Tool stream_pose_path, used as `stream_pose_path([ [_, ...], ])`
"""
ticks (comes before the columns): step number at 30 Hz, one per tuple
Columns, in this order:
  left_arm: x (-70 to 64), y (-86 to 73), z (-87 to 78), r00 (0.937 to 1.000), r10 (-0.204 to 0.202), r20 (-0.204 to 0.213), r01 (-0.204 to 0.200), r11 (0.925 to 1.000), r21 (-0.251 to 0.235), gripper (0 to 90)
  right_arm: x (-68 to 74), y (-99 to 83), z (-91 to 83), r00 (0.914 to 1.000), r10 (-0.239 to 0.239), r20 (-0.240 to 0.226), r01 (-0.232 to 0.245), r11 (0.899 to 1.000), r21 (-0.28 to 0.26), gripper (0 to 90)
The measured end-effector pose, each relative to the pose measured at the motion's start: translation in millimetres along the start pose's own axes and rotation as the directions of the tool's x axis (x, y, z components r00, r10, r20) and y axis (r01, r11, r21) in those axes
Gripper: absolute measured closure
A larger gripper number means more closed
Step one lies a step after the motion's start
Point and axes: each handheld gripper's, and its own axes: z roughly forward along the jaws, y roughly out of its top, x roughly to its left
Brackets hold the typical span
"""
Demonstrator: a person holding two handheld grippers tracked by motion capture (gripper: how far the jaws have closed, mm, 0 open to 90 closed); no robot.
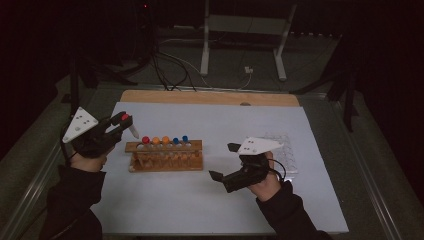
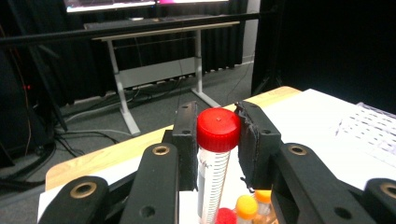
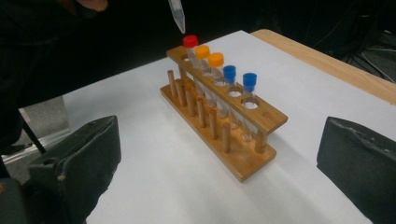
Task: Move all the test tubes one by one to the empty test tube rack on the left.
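The left gripper (image 1: 121, 121) is raised over the left end of a wooden rack (image 1: 165, 156), jaws clamped on a red-capped tube (image 2: 215, 154) tilted above it. The rack holds one red-capped (image 3: 190, 41), two orange-capped (image 3: 208, 55) and two blue-capped tubes (image 3: 239, 77). The right gripper (image 1: 225, 161) rests low just right of the rack, jaws wide apart.

A clear graduated tube (image 2: 212, 175) with a red screw cap is held tilted at left of frame, above the rack's (image 1: 165, 156) left end.
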Motion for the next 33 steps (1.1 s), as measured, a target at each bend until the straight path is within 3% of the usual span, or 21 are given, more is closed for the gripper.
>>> stream_pose_path([
  [5, 7.4, -10.2, 6.4, 0.9996, -0.025, -0.01, 0.025, 0.9994, 0.022, 71.6, -0.9, 0.8, -3.9, 1.0, 0.004, -0.007, -0.004, 1.0, -0.009, 0.0],
  [11, 11.6, -21.6, 14.5, 0.998, -0.061, 0.014, 0.06, 0.9968, 0.053, 71.5, -1.9, 1.4, -7.2, 0.9999, 0.008, -0.009, -0.008, 0.999, -0.033, 0.0],
  [13, 11.0, -24.7, 17.4, 0.999, -0.045, 0.002, 0.045, 0.9963, 0.074, 71.5, -1.6, 1.4, -7.4, 1.0, 0.003, -0.006, -0.003, 1.0, -0.029, 0.0],
  [16, 13.4, -31.5, 20.9, 0.9986, -0.052, 0.006, 0.051, 0.9954, 0.081, 71.5, -1.1, 1.7, -8.2, 1.0, 0.001, -0.009, -0.001, 1.0, -0.031, 0.0],
  [21, 18.4, -47.3, 27.8, 0.9963, -0.085, 0.013, 0.083, 0.9902, 0.113, 71.5, -0.5, 2.9, -10.9, 0.9999, 0.003, -0.013, -0.003, 0.999, -0.04, 0.0],
  [33, 6.2, -66.2, 38.7, 0.9978, -0.066, 0.006, 0.063, 0.9766, 0.206, 71.5, 0.6, 4.5, -13.5, 0.9999, -0.003, -0.016, 0.003, 0.999, -0.044, 0.0],
])
